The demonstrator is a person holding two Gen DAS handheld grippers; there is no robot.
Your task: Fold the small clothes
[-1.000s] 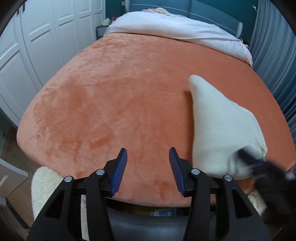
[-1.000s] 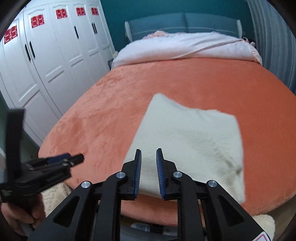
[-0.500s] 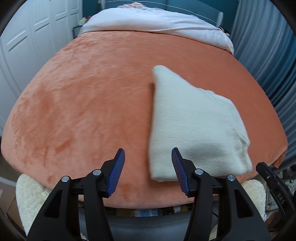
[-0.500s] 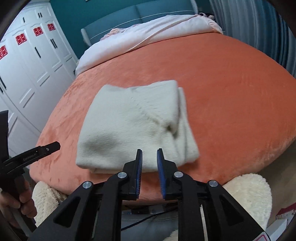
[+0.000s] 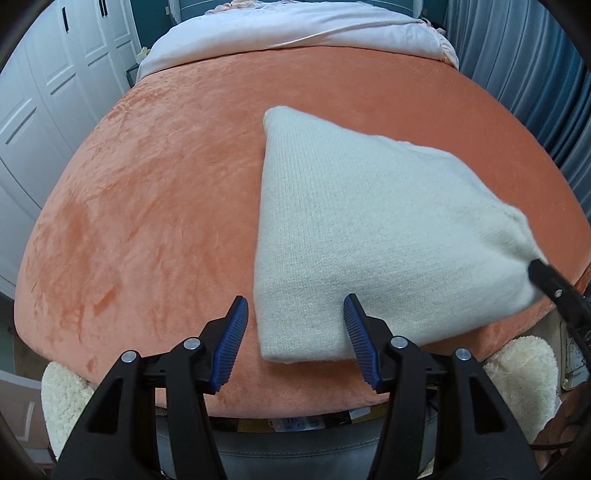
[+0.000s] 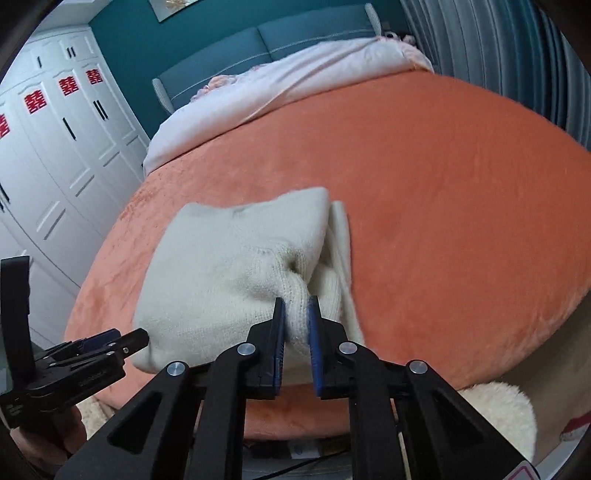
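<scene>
On the bed: I see a cream knitted garment (image 5: 369, 236), folded into a thick rough rectangle, lying on the orange plush bedspread (image 5: 155, 206) near its front edge.
Garment position: in the left wrist view it sits right of centre, with one corner pointing toward the head of the bed and its near left corner between my left fingers.
Left gripper (image 5: 295, 306): I have it about half open over the near left corner of the garment; the right blue-padded finger (image 5: 360, 332) lies over the knit, the left one (image 5: 231, 332) is over bare bedspread just beside the edge. I see no pad pressing on the cloth.
Right gripper (image 6: 295, 314): its jaws are closing, and a bunched ridge of the cream knit stands pinched between the two blue pads at the garment's near right corner. The cloth puckers up toward the grip.
Right gripper from the left view: only a black finger tip (image 5: 550, 280) shows, at the garment's right corner.
Left gripper from the right view: it appears at the lower left (image 6: 122, 341), close to the garment's near left edge; a hand holds it from below.
Surroundings: white wardrobe doors (image 6: 55, 166) on the left, pale pink bedding (image 5: 295, 29) heaped at the head of the bed, a teal padded headboard (image 6: 266, 40) behind it.
</scene>
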